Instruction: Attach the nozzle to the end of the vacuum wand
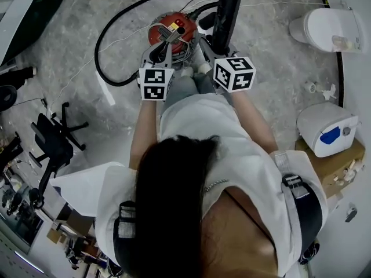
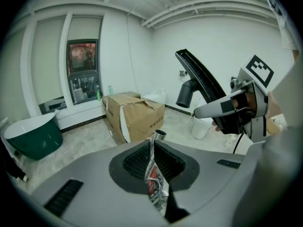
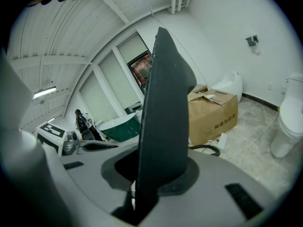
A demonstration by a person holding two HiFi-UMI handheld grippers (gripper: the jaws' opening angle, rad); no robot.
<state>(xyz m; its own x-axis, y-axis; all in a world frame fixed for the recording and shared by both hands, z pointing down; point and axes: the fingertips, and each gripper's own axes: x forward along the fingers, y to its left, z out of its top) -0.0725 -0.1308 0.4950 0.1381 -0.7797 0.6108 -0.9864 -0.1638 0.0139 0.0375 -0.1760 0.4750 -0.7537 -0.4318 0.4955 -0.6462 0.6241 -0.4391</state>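
My left gripper (image 2: 154,171) is shut on the thin chrome vacuum wand (image 2: 152,155), whose open round end (image 2: 160,134) sticks up just past the fingertips. In the head view that gripper (image 1: 164,50) hangs over the red vacuum canister (image 1: 171,29). My right gripper (image 3: 156,174) is shut on the black floor nozzle (image 3: 163,103), which stands upright. From the left gripper view the nozzle (image 2: 201,79) is up to the right, with its round neck (image 2: 184,96) pointing down and apart from the wand end. In the head view the nozzle (image 1: 227,13) rises above the right gripper (image 1: 215,50).
A black hose (image 1: 107,45) loops on the floor around the canister. A toilet (image 1: 324,28) and a white appliance (image 1: 326,126) on a box stand right; an office chair (image 1: 52,141) is left. A cardboard box (image 2: 135,115), green tub (image 2: 31,136) and white bucket (image 2: 202,126) lie ahead.
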